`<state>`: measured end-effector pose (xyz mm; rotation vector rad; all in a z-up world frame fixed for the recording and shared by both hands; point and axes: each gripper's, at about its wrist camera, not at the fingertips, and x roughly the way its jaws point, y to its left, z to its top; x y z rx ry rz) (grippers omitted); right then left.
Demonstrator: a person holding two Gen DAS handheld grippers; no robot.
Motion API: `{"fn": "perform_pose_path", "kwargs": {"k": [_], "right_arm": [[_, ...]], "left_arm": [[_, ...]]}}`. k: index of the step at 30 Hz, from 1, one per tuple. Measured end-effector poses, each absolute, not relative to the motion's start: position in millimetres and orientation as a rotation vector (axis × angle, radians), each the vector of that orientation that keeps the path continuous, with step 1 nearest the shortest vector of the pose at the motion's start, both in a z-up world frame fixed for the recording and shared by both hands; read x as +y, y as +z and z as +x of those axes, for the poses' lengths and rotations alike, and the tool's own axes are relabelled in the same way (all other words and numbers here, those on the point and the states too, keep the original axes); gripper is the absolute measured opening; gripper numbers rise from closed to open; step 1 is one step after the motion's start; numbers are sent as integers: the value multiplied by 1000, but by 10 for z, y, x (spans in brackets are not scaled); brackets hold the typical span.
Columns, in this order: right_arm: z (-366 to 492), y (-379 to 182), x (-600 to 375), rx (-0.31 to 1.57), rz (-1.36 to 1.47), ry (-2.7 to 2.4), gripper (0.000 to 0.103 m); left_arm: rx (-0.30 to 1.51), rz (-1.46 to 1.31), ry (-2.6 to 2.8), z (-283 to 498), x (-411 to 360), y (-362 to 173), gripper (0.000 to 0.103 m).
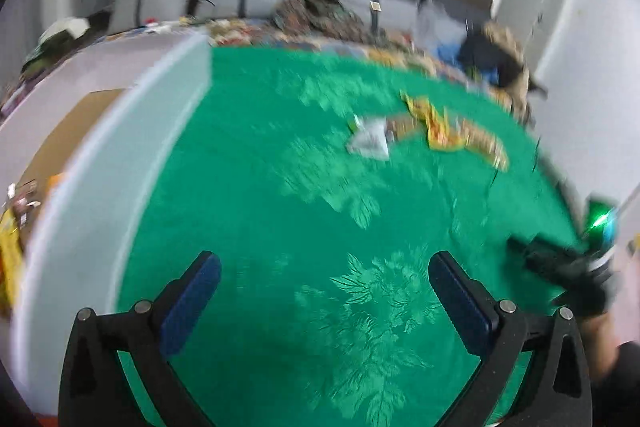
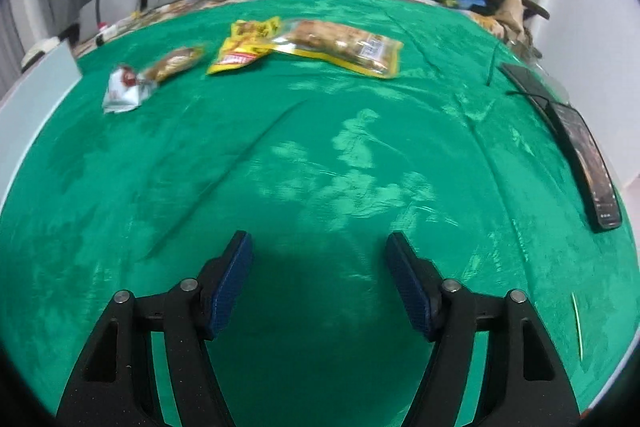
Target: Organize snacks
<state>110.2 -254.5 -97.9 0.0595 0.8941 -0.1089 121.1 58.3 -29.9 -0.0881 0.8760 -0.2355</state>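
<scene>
Several snack packets lie in a loose row on the green cloth [image 2: 320,155]: a white wrapper [image 2: 126,89], a small clear pack of brown snacks [image 2: 176,63], a yellow bag [image 2: 248,45] and a long clear cracker pack [image 2: 344,45]. The left wrist view shows them blurred, the white wrapper [image 1: 370,139] left of the yellow bag [image 1: 436,125]. My left gripper [image 1: 324,269] is open and empty above bare cloth. My right gripper [image 2: 320,247] is open and empty too, well short of the packets. The right gripper's body [image 1: 560,263] shows at the far right.
A white box wall [image 1: 100,195] borders the cloth on the left, with cardboard and yellow packets inside. A black remote [image 2: 580,147] lies at the cloth's right edge. Clothes, a plastic bag and a headboard fill the far end of the bed.
</scene>
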Motion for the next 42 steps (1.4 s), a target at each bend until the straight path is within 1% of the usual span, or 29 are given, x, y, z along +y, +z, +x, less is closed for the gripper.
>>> {"fn": "perform_pose_path", "kwargs": {"k": [4, 10, 11, 15, 17, 42], "right_arm": [[1045, -958, -2551, 901, 37, -101, 81], [1194, -1086, -2549, 906, 43, -101, 84], [1194, -1091, -2554, 906, 45, -102, 85], [1191, -1096, -2561, 905, 45, -101, 85], [1194, -1102, -2563, 906, 46, -101, 85], [1189, -1096, -2562, 903, 46, -100, 85]], "left_arm": [[938, -39, -205, 1526, 361, -652, 103], [1011, 59, -127, 1880, 108, -1062, 103], [979, 69, -133, 1900, 75, -1044, 103], [980, 82, -189, 2118, -41, -1068, 103], [954, 86, -201, 2173, -59, -1070, 103], [952, 85, -205, 2192, -57, -1058, 103]]}}
